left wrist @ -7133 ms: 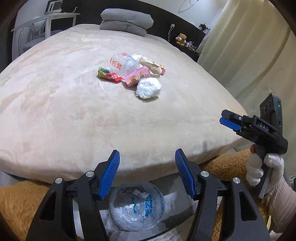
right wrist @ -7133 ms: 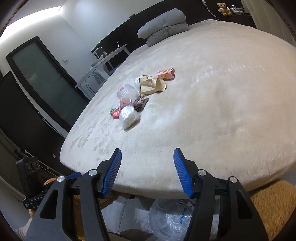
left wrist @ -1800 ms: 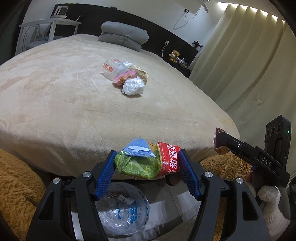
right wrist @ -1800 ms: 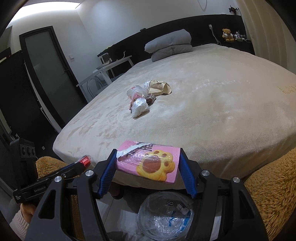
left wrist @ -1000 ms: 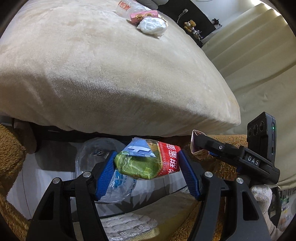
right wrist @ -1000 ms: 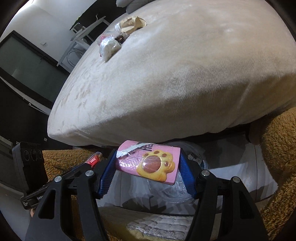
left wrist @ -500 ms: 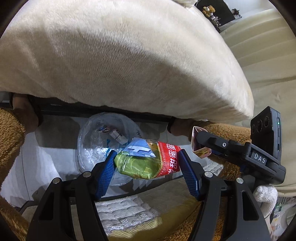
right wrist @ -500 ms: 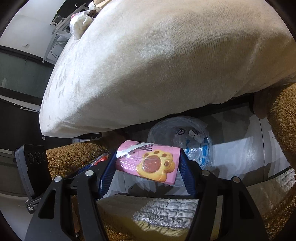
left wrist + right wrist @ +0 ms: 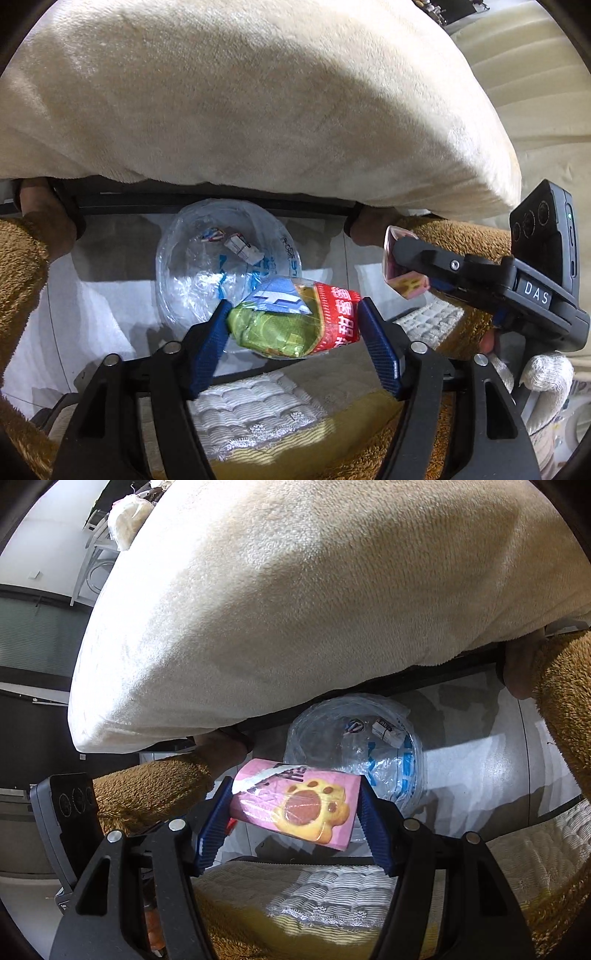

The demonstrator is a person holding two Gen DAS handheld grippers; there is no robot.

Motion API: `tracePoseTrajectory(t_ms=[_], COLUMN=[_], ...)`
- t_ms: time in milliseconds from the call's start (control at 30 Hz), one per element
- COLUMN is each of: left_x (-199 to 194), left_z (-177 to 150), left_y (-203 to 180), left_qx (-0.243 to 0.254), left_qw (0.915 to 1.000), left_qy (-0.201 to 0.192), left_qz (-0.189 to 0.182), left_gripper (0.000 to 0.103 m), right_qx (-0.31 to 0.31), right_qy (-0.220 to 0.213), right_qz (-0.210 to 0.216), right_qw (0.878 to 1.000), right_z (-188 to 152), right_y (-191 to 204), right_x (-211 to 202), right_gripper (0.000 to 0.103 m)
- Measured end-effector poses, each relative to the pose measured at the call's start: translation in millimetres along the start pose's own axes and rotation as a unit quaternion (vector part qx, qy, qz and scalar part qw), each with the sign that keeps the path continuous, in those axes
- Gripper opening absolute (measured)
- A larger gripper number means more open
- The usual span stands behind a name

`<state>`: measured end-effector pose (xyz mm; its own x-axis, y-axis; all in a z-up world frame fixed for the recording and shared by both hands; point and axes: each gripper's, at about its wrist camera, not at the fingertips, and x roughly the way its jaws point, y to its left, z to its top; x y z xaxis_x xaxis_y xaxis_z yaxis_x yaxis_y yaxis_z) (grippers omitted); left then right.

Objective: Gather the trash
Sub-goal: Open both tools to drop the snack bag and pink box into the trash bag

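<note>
Green-and-red wrapper [image 9: 295,319] sits clamped in the left gripper [image 9: 293,332], pink paw-print packet [image 9: 295,805] pinched in the right gripper [image 9: 291,819]; the bag-lined bin [image 9: 225,258] waits just beyond both fingertips. Drops remain, plus litter [image 9: 127,513] far off on the bed [image 9: 295,590].

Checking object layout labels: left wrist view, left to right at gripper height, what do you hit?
Trash bag → green and red wrapper in the left gripper → pink packet in the right gripper → gloved hand.

Crumpled green-red wrapper [image 9: 295,325] and pink paw-print packet [image 9: 295,805] hang above the plastic-lined bin [image 9: 225,258].
</note>
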<state>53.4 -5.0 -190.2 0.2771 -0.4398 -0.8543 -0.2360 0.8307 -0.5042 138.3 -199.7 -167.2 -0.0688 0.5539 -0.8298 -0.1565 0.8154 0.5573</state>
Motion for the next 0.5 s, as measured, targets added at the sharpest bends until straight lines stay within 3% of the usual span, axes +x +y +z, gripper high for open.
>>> tracePoseTrajectory(t_ms=[67,500], left_x=[-1.6,-11.6], left_z=[-0.4,-2.1], left_y=[-2.0,-7.6], left_qx=[0.006,0.015], left_qw=[1.0000,0.9995], left_qy=[-0.008,-0.029], left_qz=[0.002,0.002], left_gripper=[0.075,0.076], right_qx=[0.005,-0.006], right_qy=[-0.004,-0.021], right_qz=[0.002,0.001], right_qw=[1.000,1.000], right_z=[0.0,-3.1], right_y=[-2.3,1.9], right_x=[-1.7,-10.6], right_gripper=[0.073,0.073])
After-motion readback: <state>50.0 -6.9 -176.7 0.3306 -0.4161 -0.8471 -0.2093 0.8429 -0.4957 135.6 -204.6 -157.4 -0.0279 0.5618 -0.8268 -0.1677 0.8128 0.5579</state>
